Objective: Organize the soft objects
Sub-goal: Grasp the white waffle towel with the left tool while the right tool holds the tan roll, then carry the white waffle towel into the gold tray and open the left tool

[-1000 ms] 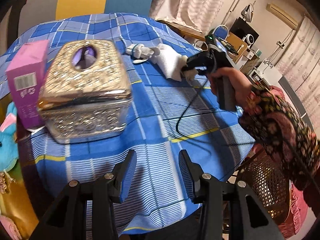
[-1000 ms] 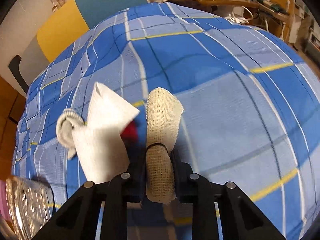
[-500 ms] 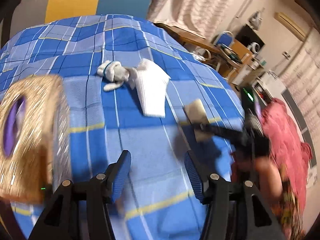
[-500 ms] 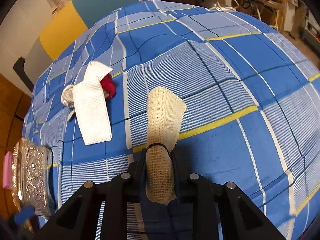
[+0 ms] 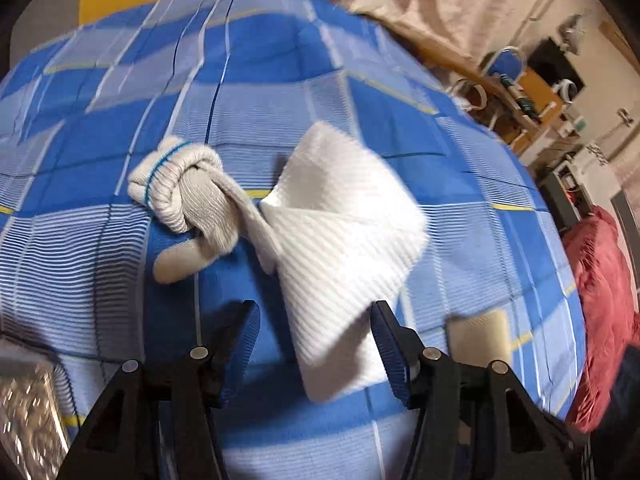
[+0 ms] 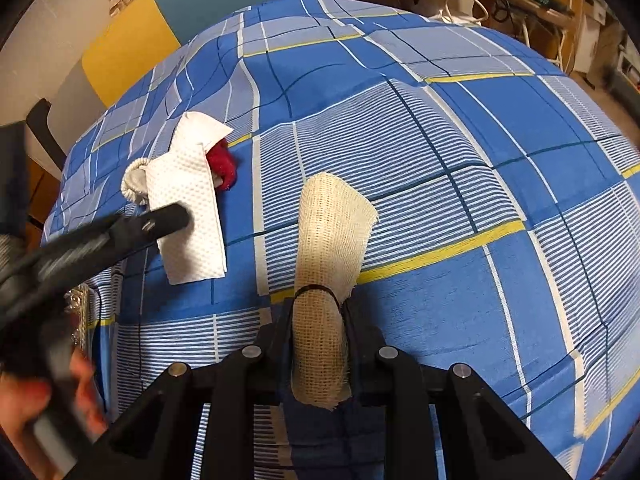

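Observation:
A folded white waffle cloth (image 5: 344, 216) lies on the blue checked tablecloth (image 5: 280, 60), touching a knotted grey-white sock (image 5: 184, 184). My left gripper (image 5: 314, 312) hovers over the cloth's near end, jaws wide and not pressing on it. The right wrist view shows that left gripper (image 6: 160, 220) coming in from the left over the same white cloth (image 6: 188, 208), with the sock (image 6: 134, 182) and a small red item (image 6: 222, 162) beside it. My right gripper (image 6: 318, 308) is shut on a beige woven cloth roll (image 6: 328, 232) tied with a black band.
A silver ornate tissue box (image 5: 24, 412) stands at the near left. A red cushion (image 5: 604, 312) lies off the table's right edge, with a cluttered desk (image 5: 520, 92) beyond it. A person's hand (image 6: 40, 400) holds the left gripper's handle.
My left gripper swept from the tissue box over to the white cloth and its jaws widened. The right gripper drew back from the white cloth with the beige roll, then held still.

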`<state>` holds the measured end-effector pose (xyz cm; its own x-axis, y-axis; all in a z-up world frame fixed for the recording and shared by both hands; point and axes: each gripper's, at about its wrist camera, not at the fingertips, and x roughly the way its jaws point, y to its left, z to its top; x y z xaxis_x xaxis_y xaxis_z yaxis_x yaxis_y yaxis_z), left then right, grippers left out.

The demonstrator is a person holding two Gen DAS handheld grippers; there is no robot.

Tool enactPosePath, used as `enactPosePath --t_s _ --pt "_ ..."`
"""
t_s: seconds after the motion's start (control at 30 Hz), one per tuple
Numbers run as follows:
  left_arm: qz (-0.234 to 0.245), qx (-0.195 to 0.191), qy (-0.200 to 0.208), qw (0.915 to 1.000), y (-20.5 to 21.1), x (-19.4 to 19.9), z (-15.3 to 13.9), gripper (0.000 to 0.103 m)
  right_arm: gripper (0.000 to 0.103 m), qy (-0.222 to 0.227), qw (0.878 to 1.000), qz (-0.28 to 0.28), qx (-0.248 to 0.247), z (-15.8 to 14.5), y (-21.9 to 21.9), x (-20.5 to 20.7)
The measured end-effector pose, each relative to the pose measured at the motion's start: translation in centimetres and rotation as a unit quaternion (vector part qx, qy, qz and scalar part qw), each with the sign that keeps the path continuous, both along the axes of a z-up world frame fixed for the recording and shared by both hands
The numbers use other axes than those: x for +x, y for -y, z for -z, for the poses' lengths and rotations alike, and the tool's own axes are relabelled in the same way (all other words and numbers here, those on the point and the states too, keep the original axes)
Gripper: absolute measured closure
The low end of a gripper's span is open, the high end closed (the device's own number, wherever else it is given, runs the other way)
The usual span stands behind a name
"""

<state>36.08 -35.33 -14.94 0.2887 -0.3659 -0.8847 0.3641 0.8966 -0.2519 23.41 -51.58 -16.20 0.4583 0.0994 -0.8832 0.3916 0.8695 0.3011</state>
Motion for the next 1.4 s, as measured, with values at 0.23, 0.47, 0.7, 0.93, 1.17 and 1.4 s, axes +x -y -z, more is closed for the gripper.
enactPosePath --t_s 0.23,0.47,0.7,0.93,1.17,1.4 --pt "0.002 0.0 -0.006 1.0 -0.3 -0.4 0.5 0.09 0.08 0.001 1.0 0.005 0.013 0.1 0.2 0.1" --pt "-0.007 -0.017 0.009 0.9998 -2.5 -4.0 -1.1 0.094 0.08 0.003 1.0 0.004 0.011 0.1 0.1 0.1" --pt "-0.01 -0.033 0.008 0.9994 -5.6 -8.2 -1.1 0.095 0.08 0.006 1.0 -0.002 0.008 0.1 0.1 -0.1" --pt "0.009 -0.062 0.026 0.9977 -8.0 -12.8 -2.5 0.095 0.08 0.005 1.0 -0.012 -0.016 0.1 -0.6 -0.1" --pt "0.034 -0.073 0.061 0.9949 -10.3 -17.4 -4.9 0.095 0.08 0.011 0.999 -0.016 -0.029 -0.1 -0.9 -0.3" --pt "0.039 -0.083 0.09 0.9917 -14.7 -21.0 -7.1 0.095 0.081 0.022 1.0 -0.004 -0.002 -0.3 -0.5 -1.1"
